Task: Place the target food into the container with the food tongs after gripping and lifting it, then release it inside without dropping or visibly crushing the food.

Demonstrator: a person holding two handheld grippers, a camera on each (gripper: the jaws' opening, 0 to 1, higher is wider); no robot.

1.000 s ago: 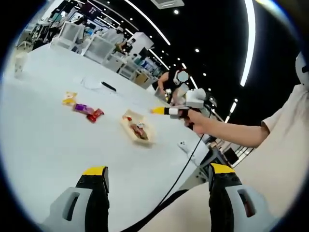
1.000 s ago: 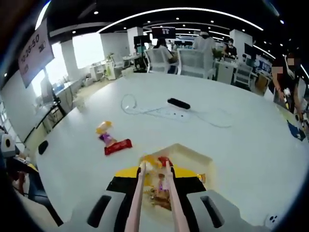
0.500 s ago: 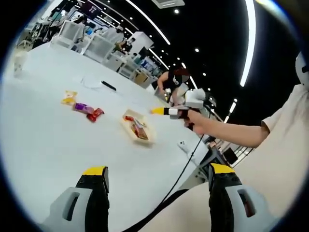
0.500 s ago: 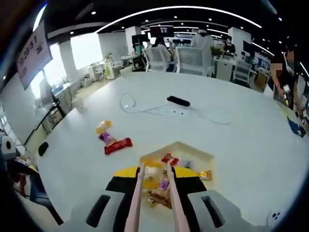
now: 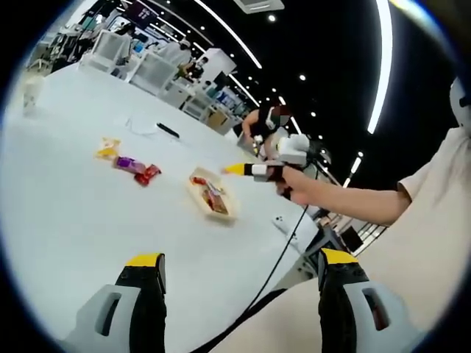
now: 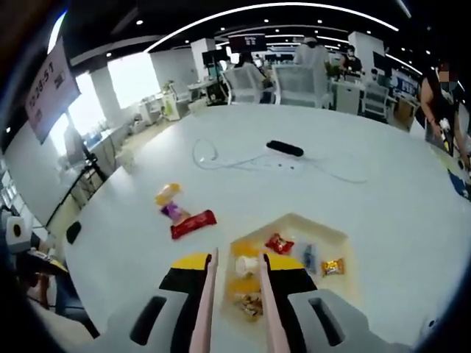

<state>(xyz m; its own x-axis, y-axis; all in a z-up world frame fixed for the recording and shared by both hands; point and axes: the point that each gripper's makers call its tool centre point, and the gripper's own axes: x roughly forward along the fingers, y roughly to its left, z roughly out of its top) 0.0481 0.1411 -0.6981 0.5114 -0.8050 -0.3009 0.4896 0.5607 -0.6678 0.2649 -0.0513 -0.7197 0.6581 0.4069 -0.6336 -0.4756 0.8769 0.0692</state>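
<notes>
The right claw [image 6: 237, 263] is clenched on the tongs [image 6: 208, 294], whose two pink arms run forward from between its jaws and stand a little apart at the tips. Between these tips is a pale yellow snack [image 6: 246, 266], just over the near corner of the tray [image 6: 324, 229]. I cannot tell if the tongs pinch it or if it lies already on the tray floor. Further ahead of the claw and to its right, three more wrapped snacks [image 6: 307, 254] lie inside the tray. Ahead to the left, three loose snacks [image 6: 193, 224] lie on the table [image 6: 383, 184], outside the tray.

The left claw [image 5: 235, 261] is released, with its jaws wide apart and nothing between them. It hangs low over the table, well apart from the tray [image 5: 210, 195], which is far ahead of it.

I see these risks. The snack is close to the near wall of the tray, so if the tongs open while they are tilted, it can slide over the rim onto the table. If the claw squeezes harder, the arms can crush the wrapper. If the tongs rise before they are fully open, a tip can catch the snack and pull it out again. A tip that touches the light tray can also push it, because nothing holds it.
</notes>
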